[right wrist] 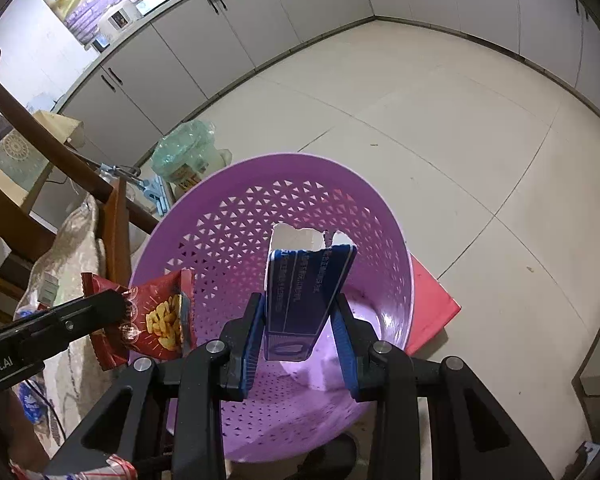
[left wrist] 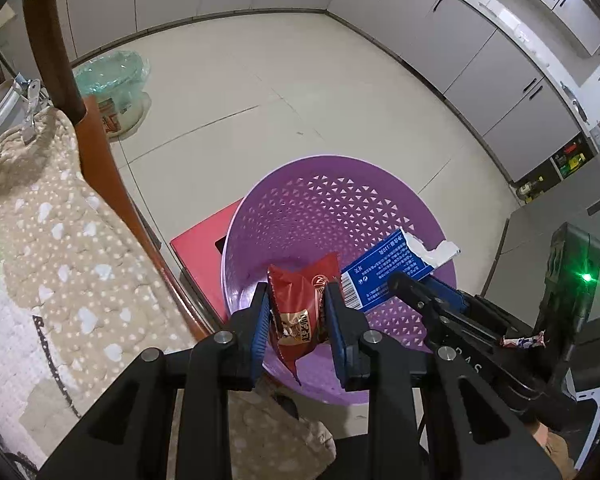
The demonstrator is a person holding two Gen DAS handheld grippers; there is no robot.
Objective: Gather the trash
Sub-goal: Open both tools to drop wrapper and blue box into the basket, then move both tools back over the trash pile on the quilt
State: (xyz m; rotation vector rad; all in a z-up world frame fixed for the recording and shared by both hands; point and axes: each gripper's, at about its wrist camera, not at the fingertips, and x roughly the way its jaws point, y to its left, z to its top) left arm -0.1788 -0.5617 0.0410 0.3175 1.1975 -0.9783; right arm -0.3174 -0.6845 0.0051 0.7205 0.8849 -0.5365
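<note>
Left tongs point(left wrist: 296, 316) clamp a red wrapper point(left wrist: 298, 312), right tongs point(right wrist: 298, 332) clamp a blue carton point(right wrist: 306, 300), long axis upright; the basket point(right wrist: 380, 208) gapes directly beneath both

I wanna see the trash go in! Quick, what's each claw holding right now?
Left gripper: closed on the red snack packet, over the purple basket.
Right gripper: closed on the torn blue box, over the same basket.

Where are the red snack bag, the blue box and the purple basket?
red snack bag point(left wrist: 300, 316), left wrist view, printed front.
blue box point(right wrist: 300, 300), right wrist view, printed side.
purple basket point(right wrist: 228, 240), right wrist view, perforated inner wall.
</note>
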